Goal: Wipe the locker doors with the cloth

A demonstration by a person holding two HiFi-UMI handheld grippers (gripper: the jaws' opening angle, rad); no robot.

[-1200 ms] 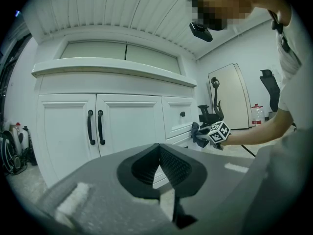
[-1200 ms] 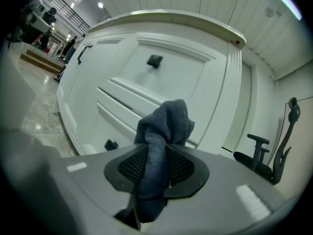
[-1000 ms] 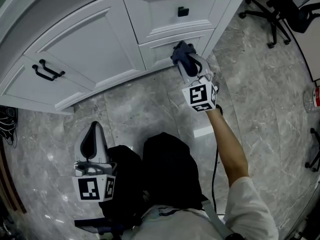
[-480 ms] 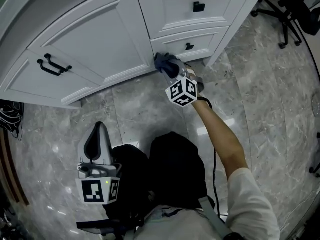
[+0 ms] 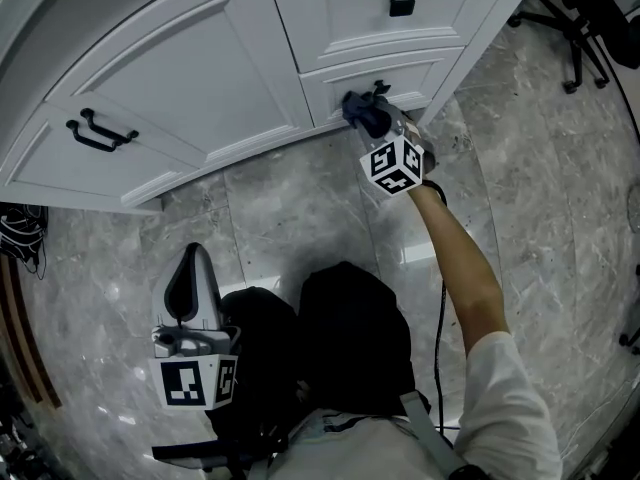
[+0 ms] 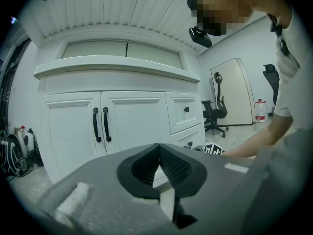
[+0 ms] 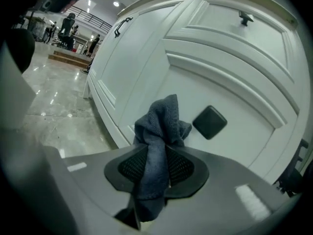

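Note:
The white locker front has two doors on the left and two drawers on the right. My right gripper is shut on a dark blue-grey cloth and holds it against the lower drawer. In the right gripper view the cloth bunches between the jaws of the right gripper and touches the drawer panel beside its black knob. My left gripper hangs low over the floor by the person's legs, away from the lockers. In its own view the left gripper is shut with nothing in it.
Black pull handles sit on the two doors, and a black knob on the upper drawer. Office chairs stand on the marble floor at the upper right. Cables lie at the left edge. A water bottle stands far right.
The right gripper swept the cloth left to the door's lower corner, then back right onto the lower drawer by its knob. The left gripper has stayed put.

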